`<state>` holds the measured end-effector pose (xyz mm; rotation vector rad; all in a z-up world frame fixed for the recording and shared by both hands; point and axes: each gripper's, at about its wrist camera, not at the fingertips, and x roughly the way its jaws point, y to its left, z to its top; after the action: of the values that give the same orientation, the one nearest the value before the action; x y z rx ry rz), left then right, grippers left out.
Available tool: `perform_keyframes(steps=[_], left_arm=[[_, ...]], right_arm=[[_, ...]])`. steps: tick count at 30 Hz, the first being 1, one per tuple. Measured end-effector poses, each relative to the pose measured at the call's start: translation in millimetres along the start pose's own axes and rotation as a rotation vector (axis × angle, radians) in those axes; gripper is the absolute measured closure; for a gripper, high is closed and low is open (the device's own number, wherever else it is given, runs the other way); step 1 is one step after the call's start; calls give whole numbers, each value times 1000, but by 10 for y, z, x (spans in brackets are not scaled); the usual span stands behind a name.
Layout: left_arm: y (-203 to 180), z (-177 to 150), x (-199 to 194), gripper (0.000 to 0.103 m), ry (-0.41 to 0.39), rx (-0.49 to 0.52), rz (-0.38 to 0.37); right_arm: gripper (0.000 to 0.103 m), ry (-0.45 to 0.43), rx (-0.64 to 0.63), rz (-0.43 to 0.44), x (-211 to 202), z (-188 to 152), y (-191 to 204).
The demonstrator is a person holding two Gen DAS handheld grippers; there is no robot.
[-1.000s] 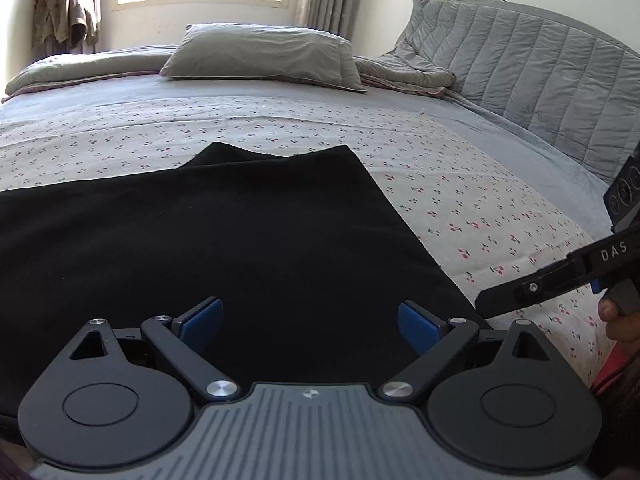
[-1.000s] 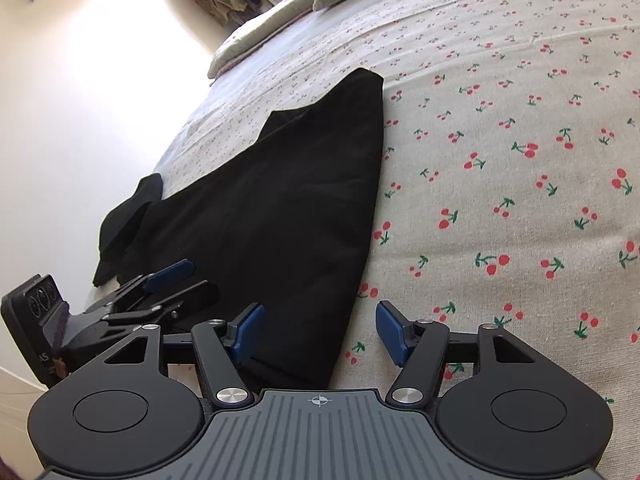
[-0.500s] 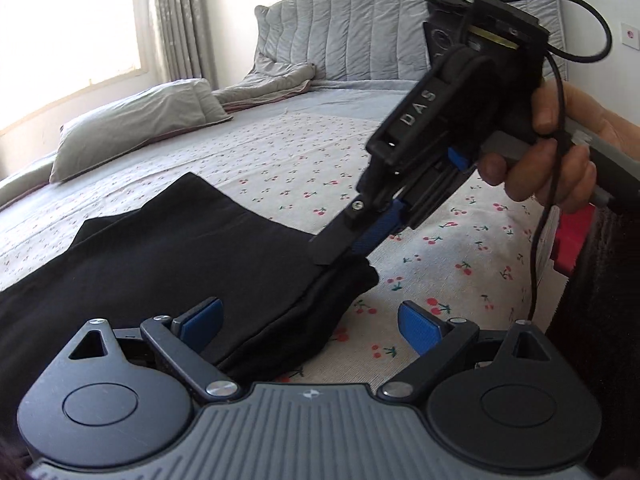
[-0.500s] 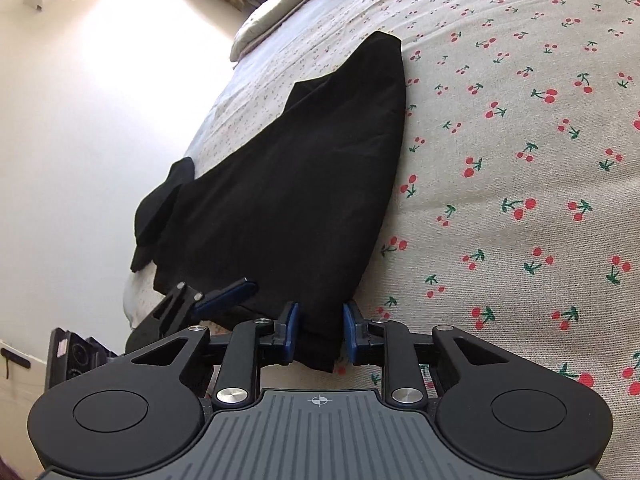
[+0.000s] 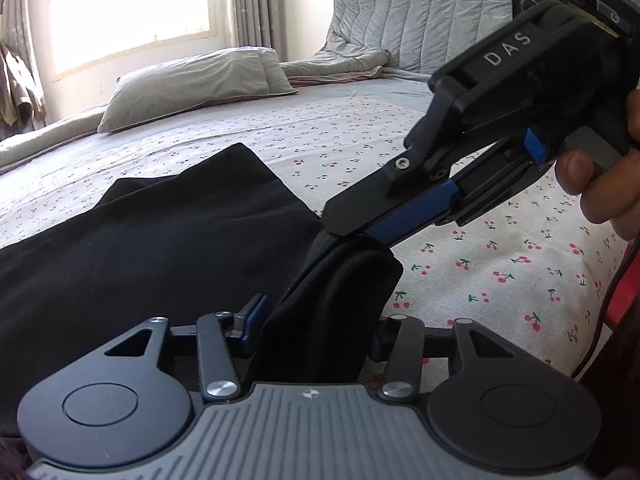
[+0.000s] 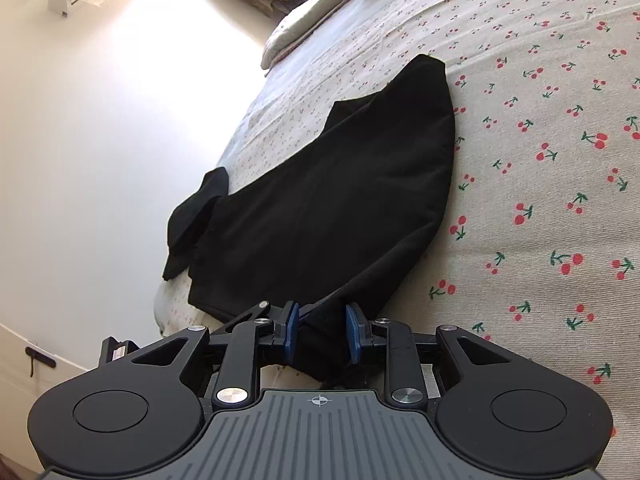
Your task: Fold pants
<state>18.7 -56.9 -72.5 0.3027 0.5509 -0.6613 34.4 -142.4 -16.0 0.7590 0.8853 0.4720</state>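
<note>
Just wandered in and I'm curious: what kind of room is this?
Most likely a bedroom: a wide bed with a padded headboard, a pillow, and a curtained window.

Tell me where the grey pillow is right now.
In the left wrist view, the grey pillow lies at the bed's far left, below the window, well beyond the black pants.

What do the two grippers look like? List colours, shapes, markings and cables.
Left gripper: black linkage arms, two round discs, silver pivot screws, blue pads, ribbed grey base. Right gripper: the same build; its black body is marked DAS in white, with a black cable.
</note>
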Motion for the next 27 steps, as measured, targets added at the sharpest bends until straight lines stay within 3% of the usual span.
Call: perform_keyframes(steps=[1,3,4,6,19,20,22,23,24,27], left_arm=[[20,7,20,60,-1,-7,2],[30,9,41,66,-8,-9,5],[24,-5,40,68,-14,-6,8],[13,-49,17,72,-26,7,11],[12,-149,-17,77,-83,-14,-14],[20,-148,-18,79,-83,-21,-17],[44,-142,-23,83,-83,-36,-28],[46,-137,-25,87,-81,-42,-31],[48,-129,-29,91,-80,-46,-37],[47,-60,-68,93,-74,-91,-55]], right_arm=[[74,-21,1,-22,-29,21,-48],[56,-62,-7,-87,-63,68,-149],[54,-75,-8,-116,-65,91,-196],[54,-81,2,-170,-19,156,-326],[57,-177,-69,-156,628,734,-416],[59,-189,-66,-160,673,766,-417],[75,-218,-72,-191,744,792,-431],[90,-228,-75,-202,755,787,-457],[98,-235,-66,-199,754,779,-488],[99,-254,-18,-168,663,793,-529]])
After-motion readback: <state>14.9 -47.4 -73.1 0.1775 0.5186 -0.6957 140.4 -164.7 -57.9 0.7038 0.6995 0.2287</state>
